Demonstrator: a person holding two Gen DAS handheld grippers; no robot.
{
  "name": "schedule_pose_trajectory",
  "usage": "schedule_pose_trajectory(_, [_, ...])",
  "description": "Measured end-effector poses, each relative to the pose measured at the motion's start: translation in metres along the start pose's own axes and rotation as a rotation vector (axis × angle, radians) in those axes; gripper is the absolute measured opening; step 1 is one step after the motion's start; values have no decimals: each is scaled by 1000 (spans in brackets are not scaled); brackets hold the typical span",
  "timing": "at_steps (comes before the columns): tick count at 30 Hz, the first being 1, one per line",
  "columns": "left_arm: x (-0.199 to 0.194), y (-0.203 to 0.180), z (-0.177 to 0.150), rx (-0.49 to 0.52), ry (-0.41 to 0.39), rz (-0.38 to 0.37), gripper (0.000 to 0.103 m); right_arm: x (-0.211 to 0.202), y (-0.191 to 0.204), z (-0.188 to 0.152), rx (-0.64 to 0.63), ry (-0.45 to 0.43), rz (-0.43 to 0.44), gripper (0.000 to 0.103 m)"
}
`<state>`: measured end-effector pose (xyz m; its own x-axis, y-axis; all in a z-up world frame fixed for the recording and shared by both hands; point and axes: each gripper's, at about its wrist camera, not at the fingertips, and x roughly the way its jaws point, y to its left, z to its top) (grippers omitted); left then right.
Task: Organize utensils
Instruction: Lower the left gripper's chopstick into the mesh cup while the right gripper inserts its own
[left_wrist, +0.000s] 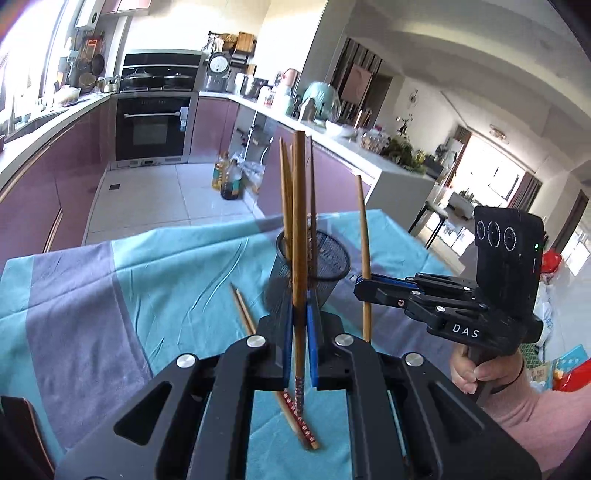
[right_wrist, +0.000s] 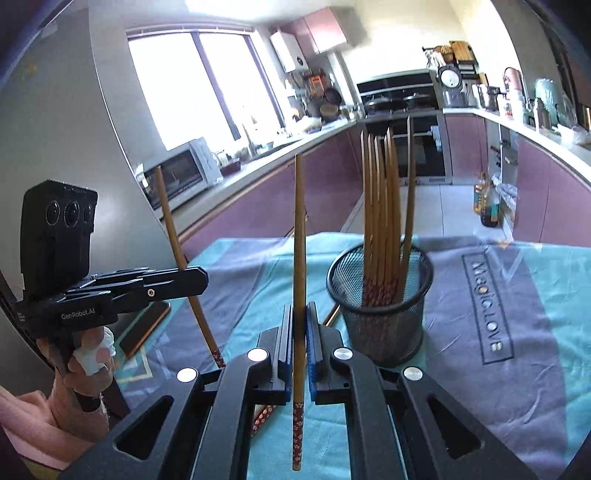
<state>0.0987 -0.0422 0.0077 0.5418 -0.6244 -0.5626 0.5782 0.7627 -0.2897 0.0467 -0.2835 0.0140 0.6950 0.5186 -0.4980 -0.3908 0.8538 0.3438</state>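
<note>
The left gripper (left_wrist: 299, 317), a black two-finger tool with blue pads, is clamped tight on a brown wooden chopstick with a red patterned end (left_wrist: 299, 229), which stands nearly upright between its jaws; the patterned end hangs below the pads and the plain tip rises well above them. The right gripper (right_wrist: 299, 332), of the same make, is likewise closed on a second brown wooden chopstick with a red flowered end (right_wrist: 299, 258), held upright in the same manner.

The black wire-mesh cylindrical holder (right_wrist: 380, 306) stands on the teal and grey-purple tablecloth (right_wrist: 517, 369), just ahead and to the right of the right gripper's fingers, and directly beyond the left gripper's fingers in the left wrist view. A bundle of brown chopsticks (right_wrist: 384, 206) stands in it, red ends down.

One more brown chopstick (left_wrist: 255, 328) lies flat on the cloth, passing under the left gripper. Each gripper's handle is held in a hand (left_wrist: 476, 369) with a pink sleeve (left_wrist: 535, 417).
</note>
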Motion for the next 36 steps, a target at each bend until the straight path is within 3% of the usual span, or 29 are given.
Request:
schedule_pose_trajectory(9, [-2,-16,34,4,-87,-27,7,-11,-10,32,-11,-105,-65,6])
schedule_pose_trajectory(24, [9,-43,96,32,-210,15,7,-8,-25,83,-28,-228,-132,6])
schedule_pose_trajectory(36, [42,-53,97,76,-150,94,7,16,-25,83,-61,-224,-185,6])
